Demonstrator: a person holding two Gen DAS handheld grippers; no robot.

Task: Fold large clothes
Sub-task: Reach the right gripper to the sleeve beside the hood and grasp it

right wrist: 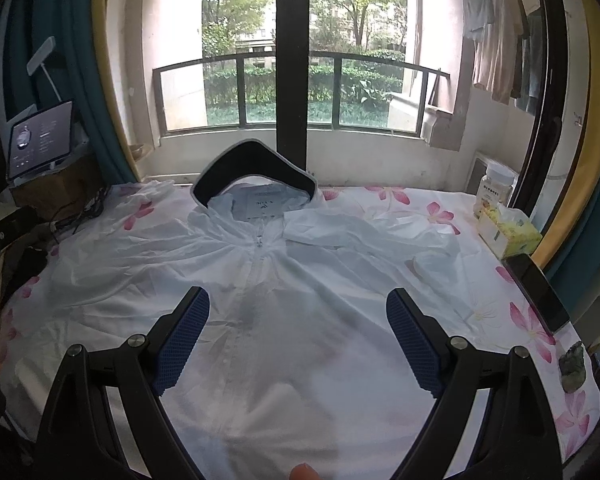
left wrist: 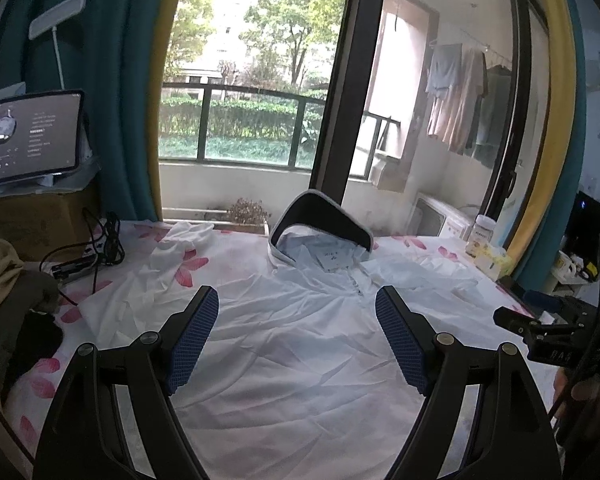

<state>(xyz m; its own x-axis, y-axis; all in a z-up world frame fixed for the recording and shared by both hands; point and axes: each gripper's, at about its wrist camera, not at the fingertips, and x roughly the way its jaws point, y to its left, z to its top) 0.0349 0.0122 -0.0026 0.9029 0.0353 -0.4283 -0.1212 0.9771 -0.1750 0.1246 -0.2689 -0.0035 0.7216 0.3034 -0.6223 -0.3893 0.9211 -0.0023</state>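
1. Jacket (right wrist: pixel 284 300) lies flat and face up, centre frame in both views, on the floral sheet (right wrist: pixel 440 212), hood (right wrist: pixel 256 172) at the top.
2. Left gripper (left wrist: pixel 296 340) hovers above it, jaws wide, empty.
3. Right gripper (right wrist: pixel 298 340) likewise, jaws wide, holding nothing.
4. Tablet (left wrist: pixel 28 136) glows at the left edge.

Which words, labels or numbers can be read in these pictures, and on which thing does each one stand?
No text can be read with certainty.
Tag inside the jacket hood: print too blurred.
Tablet screen: lines of text too small.
Jar label: characters blurred.
Tissue box: print unreadable.
Right gripper body: faint marking, unreadable.
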